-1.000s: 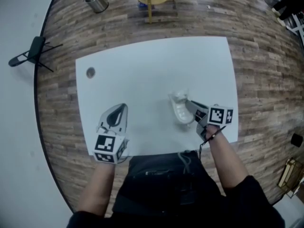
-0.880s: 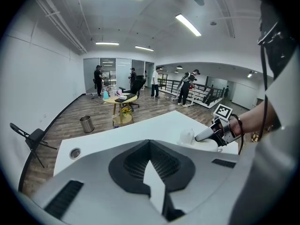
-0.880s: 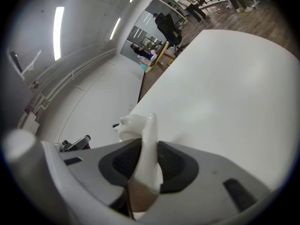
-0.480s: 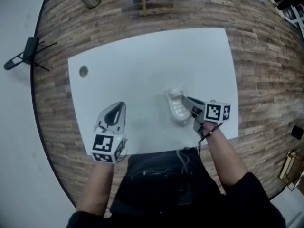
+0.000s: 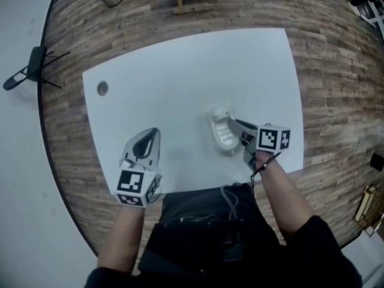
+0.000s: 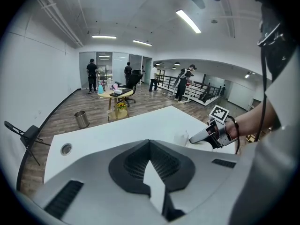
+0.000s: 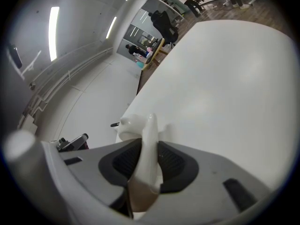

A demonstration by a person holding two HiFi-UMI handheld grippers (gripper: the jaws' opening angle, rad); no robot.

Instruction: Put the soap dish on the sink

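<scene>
Barely shifted left: my right hand-held gripper [image 5: 233, 126] pinches the soap dish [image 5: 219, 133] rim | dish low over desk [image 5: 180, 71] | left hand-held gripper [image 5: 153, 134] closed, empty | no sink visible; placing remains.

Looked like an open-plan office, white counter [image 5: 180, 71] on wood-plank floor [image 5: 336, 101], ceiling strip lights [image 6: 188, 21], glass partitions [image 6: 112, 64], swivel chair [image 6: 134, 81], metal bin [image 6: 81, 119], people [image 6: 92, 74] standing about.
</scene>
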